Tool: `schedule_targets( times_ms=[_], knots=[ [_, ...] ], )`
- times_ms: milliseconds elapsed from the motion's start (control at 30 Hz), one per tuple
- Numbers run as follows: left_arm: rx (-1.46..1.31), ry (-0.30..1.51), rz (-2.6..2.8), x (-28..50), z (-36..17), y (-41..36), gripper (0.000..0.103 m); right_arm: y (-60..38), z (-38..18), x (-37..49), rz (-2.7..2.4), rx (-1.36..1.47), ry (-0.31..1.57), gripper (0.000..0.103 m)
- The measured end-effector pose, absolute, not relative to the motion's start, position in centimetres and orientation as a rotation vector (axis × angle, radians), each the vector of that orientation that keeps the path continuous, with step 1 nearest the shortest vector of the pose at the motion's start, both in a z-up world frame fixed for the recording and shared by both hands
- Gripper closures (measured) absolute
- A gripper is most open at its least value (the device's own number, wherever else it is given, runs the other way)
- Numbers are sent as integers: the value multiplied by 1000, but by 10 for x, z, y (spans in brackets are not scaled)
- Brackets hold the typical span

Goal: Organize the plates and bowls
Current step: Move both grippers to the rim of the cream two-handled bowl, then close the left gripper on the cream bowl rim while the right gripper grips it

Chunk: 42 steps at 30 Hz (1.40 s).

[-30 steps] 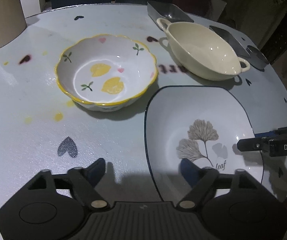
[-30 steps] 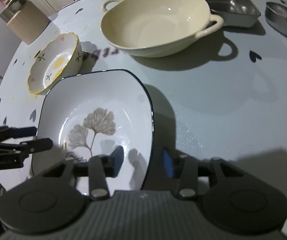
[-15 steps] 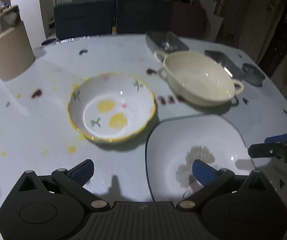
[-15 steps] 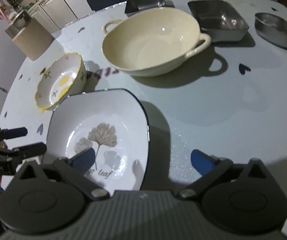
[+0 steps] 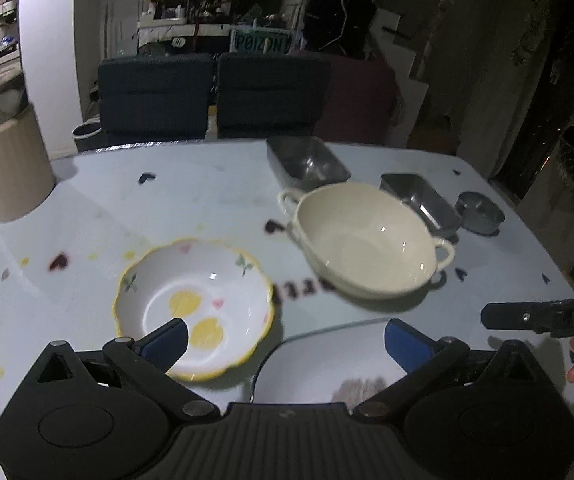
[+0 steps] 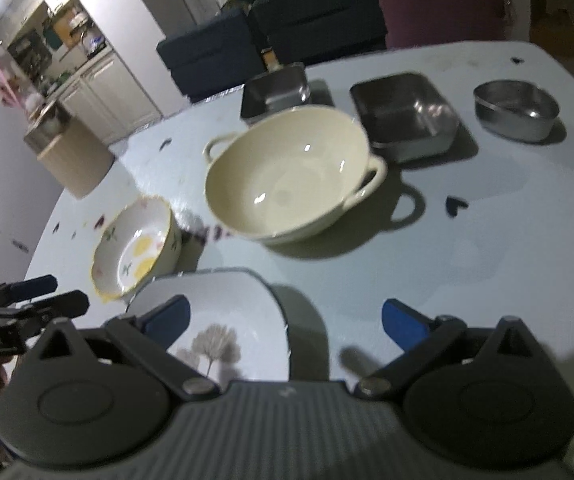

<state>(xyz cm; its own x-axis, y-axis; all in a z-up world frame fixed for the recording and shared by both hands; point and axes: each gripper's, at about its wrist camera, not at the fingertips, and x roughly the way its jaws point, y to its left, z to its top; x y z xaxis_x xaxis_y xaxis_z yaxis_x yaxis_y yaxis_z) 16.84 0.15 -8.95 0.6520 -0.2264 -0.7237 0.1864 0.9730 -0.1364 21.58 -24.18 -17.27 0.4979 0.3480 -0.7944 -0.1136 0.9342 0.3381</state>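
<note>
Plates and bowls: we see three pieces of crockery, all lying singly on the tabletop (image 5: pixel 207 204), none stacked on another.
Lemon bowl (image 5: pixel 195 312): scalloped yellow rim, upright, left of centre in the left wrist view, just beside the square plate.
Cream bowl (image 6: pixel 287 176): two-handled, the largest of the three, behind the other two, near the steel trays.
Square plate (image 6: pixel 223 320): dark-rimmed with a leaf print, nearest to us, partly hidden under both tools.
Left tongs (image 5: pixel 285 338): spread wide and holding nothing, hanging above the lemon bowl and the plate edge.
Right tongs (image 6: pixel 285 318): spread wide too, holding nothing, above the plate's right edge and bare tabletop.
Steel containers: two rectangular trays (image 6: pixel 407 116) and a small round tin (image 6: pixel 515 110) at the far side, well apart from our tongs.
Done so far: we judge nothing is nested or piled yet.
Left to do: we judge all the gathering remains, probably lemon bowl into cream bowl or onto the plate.
</note>
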Motion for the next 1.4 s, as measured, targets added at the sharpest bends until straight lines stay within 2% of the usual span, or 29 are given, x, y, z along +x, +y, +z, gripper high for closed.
schedule_targets(
  times_ms=[300, 567, 733, 1000, 1133, 1200, 1267, 1400],
  knots=[
    [-39, 775, -239, 222, -78, -16, 0, -256, -170, 237, 193, 315, 928, 0],
    [-49, 774, -207, 285, -88, -38, 0, -271, -179, 273, 58, 440, 903, 0],
    [-11, 741, -235, 308, -105, -50, 8, -283, -193, 294, -4, 560, 908, 0],
    [-38, 813, -215, 345, -135, -55, 34, -288, -217, 314, -63, 665, 926, 0],
    [-67, 827, -199, 354, -144, -50, 36, -291, -217, 318, -22, 699, 932, 0],
    [-60, 841, -187, 357, -150, -48, 45, -292, -217, 321, -20, 708, 927, 3],
    [-53, 848, -176, 359, -154, -46, 52, -294, -219, 324, -17, 722, 941, 15],
    [-90, 870, -198, 361, -159, -40, 55, -288, -231, 330, -27, 711, 1020, 35]
  ],
)
